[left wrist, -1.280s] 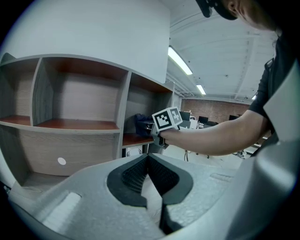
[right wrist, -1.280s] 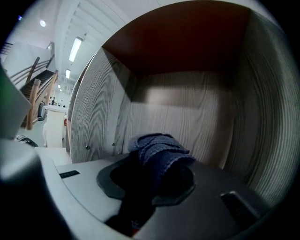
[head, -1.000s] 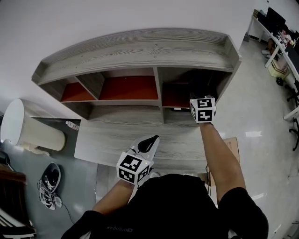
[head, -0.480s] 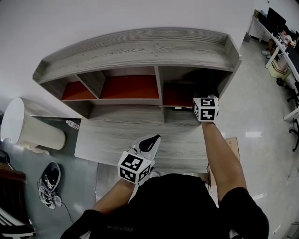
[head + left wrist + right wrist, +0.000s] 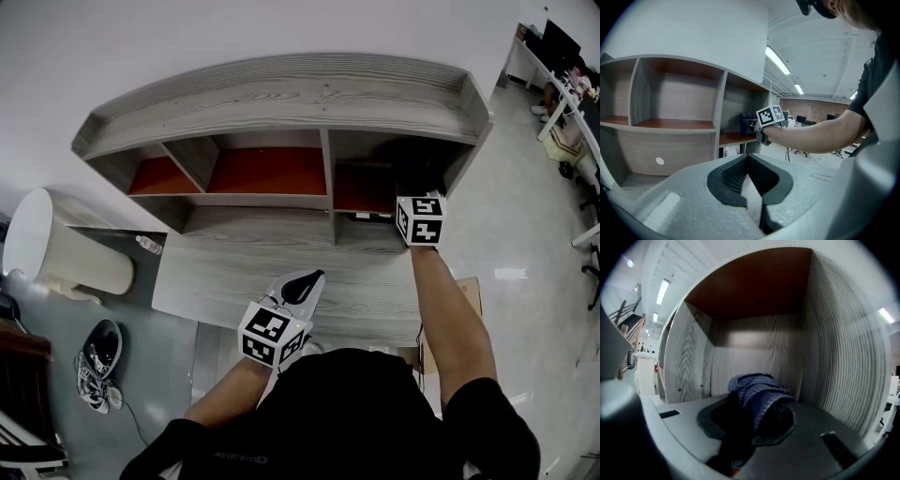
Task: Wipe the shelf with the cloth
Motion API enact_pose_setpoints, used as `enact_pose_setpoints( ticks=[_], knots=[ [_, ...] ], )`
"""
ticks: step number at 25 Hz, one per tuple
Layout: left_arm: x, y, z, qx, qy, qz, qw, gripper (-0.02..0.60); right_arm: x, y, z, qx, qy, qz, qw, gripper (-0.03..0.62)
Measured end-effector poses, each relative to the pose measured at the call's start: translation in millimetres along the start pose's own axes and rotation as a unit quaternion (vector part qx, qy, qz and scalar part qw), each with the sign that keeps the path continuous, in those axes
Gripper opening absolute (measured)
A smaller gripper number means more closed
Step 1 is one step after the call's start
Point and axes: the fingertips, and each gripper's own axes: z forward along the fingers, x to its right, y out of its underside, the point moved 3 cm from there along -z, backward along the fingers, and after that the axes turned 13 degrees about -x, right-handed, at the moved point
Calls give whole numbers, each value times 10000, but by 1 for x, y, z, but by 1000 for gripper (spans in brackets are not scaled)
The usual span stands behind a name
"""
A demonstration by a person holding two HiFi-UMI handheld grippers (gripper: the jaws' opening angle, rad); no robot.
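Observation:
The grey wood shelf unit (image 5: 281, 98) has three compartments with red-brown floors. My right gripper (image 5: 750, 401) reaches into the right compartment (image 5: 361, 187), shut on a bunched blue cloth (image 5: 759, 387) that sticks out past the jaws. The compartment's back wall (image 5: 754, 357) and right side wall stand close ahead of the cloth. In the head view only its marker cube (image 5: 420, 218) shows. My left gripper (image 5: 304, 280) hovers over the desk top (image 5: 216, 281) near the front edge, shut with nothing in it; its pads (image 5: 736, 176) meet at the tips.
A white round bin (image 5: 56, 253) stands on the floor at left, with a pair of shoes (image 5: 98, 366) below it. A small bottle (image 5: 145, 247) lies by the desk's left end. A cardboard box (image 5: 466, 291) sits at right. Office desks (image 5: 572, 103) stand at the far right.
My right gripper with the cloth has shifted a little to the right inside the right compartment. The left gripper has barely moved.

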Motion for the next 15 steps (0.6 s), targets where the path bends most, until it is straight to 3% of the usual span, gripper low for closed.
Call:
enact_pose_setpoints(
  ticks=[10,15],
  knots=[
    [0,4,-3,0,-21,-61,10000,8,-66,-75,-36,827,-950,-76,9920,97],
    [1,7,-5,8,-53,-107,9999,8,-95,-112,-46,948,-1331,-159,9864,97]
  ],
)
